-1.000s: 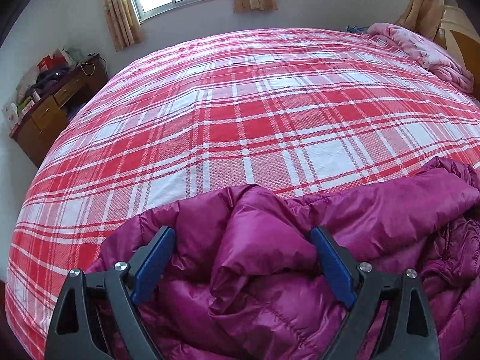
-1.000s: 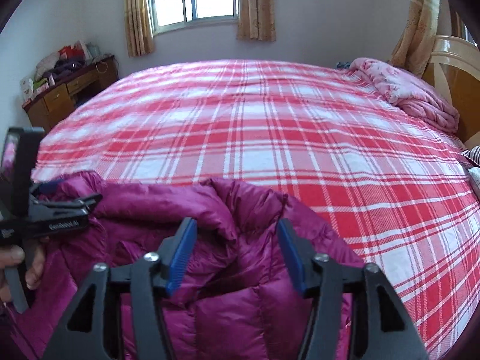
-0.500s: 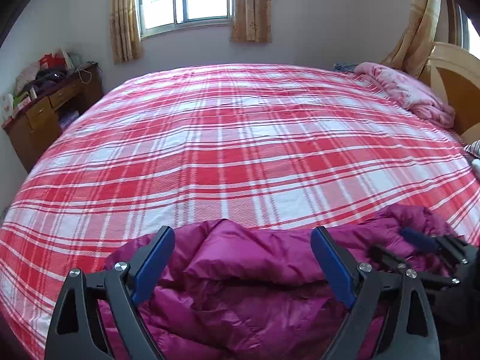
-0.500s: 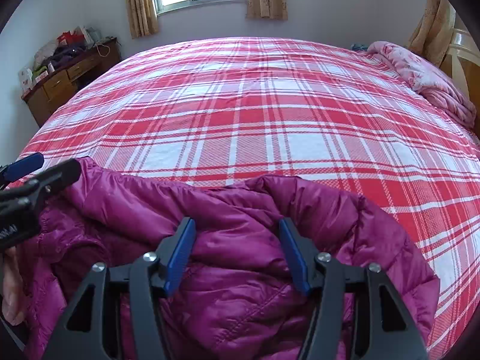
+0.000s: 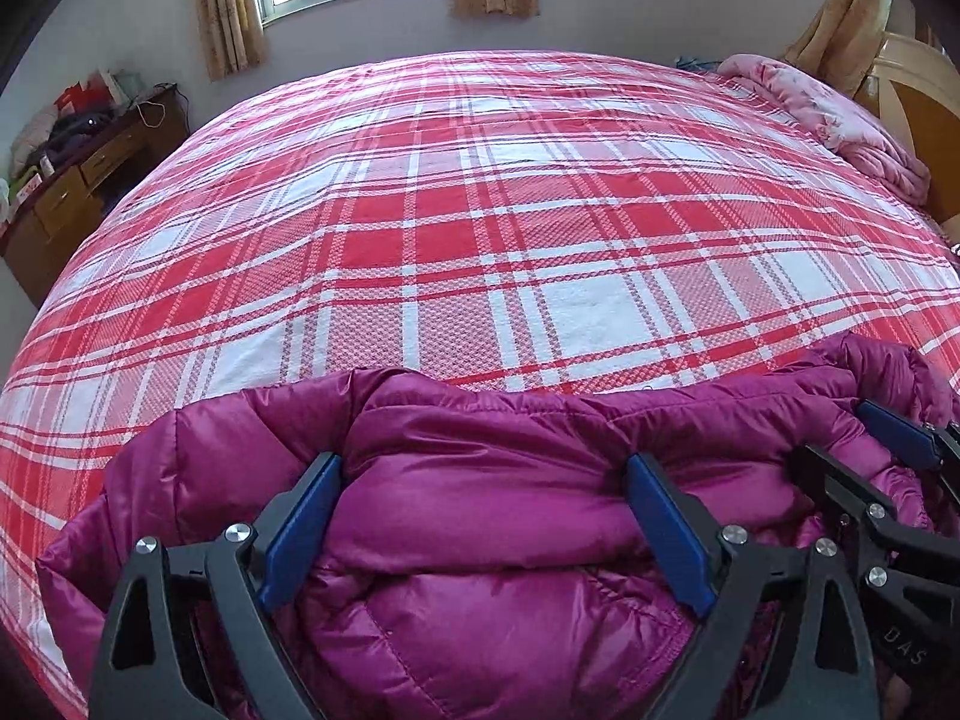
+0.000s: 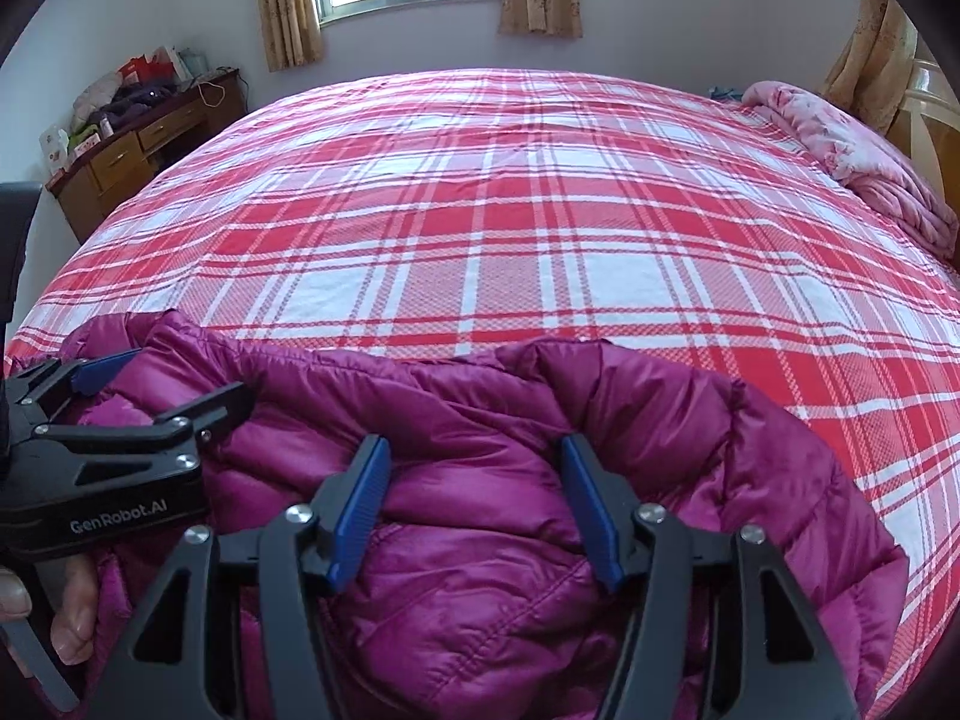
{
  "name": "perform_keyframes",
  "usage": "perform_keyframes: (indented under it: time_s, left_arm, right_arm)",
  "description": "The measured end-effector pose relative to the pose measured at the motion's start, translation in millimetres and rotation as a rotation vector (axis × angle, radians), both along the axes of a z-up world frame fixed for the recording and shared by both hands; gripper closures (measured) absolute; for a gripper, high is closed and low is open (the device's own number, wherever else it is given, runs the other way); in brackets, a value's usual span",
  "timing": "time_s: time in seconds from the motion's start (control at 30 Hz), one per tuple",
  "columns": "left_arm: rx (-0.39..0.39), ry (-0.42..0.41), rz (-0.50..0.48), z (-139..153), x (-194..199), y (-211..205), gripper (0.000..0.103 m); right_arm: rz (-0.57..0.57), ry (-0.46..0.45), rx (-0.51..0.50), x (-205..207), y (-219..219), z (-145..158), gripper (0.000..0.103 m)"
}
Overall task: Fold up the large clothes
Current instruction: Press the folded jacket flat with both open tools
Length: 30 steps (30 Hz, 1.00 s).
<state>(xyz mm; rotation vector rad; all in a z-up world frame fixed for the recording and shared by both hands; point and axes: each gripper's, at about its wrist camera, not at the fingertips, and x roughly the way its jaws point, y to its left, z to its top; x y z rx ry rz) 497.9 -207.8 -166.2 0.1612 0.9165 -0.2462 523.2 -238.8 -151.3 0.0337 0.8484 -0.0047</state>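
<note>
On the near edge of the red-and-white plaid bedspread (image 5: pixel 480 252) lies the bulky magenta quilted down jacket (image 5: pixel 492 546), bunched, not yet flat.

Left of the bedspread, against the wall, I note a brown wooden dresser (image 5: pixel 66 192) piled with clutter; it is well apart from the work.

My left gripper (image 5: pixel 480 516) stands wide, its blue pads (image 5: pixel 300 528) straddling a puffed ridge of the jacket without pinching it. A second ago a tall hump of fabric rose between these pads; it has now settled into a lower, broader fold, and the jacket's far edge runs straighter across the bedspread.

My right gripper (image 6: pixel 474 510) is about half open, pads either side of a quilted panel, not pressing. It has dropped closer to the jacket than it was a second ago. I judge the garment has just been laid down and spreading comes next.

Beyond, at the bedspread's far right corner, a crumpled pink floral quilt (image 5: pixel 840 120) rests by the pale wooden headboard (image 5: pixel 918 96). Neither obstructs. The hindrance I see is the jacket's own loft and its crowding of the near edge.
</note>
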Motion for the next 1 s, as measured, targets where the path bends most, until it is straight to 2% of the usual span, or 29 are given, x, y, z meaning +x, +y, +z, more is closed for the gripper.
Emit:
perform_keyframes:
  time_s: [0.17, 1.0]
  left_arm:
    - [0.014, -0.002, 0.005, -1.9, 0.5, -1.8, 0.007]
    - [0.03, 0.001, 0.01, -5.1, 3.2, -3.4, 0.003]
  right_arm:
    - [-0.002, 0.01, -0.038, 1.6, 4.4, -2.2, 0.038]
    - [-0.006, 0.024, -0.061, 4.4, 7.3, -4.8, 0.037]
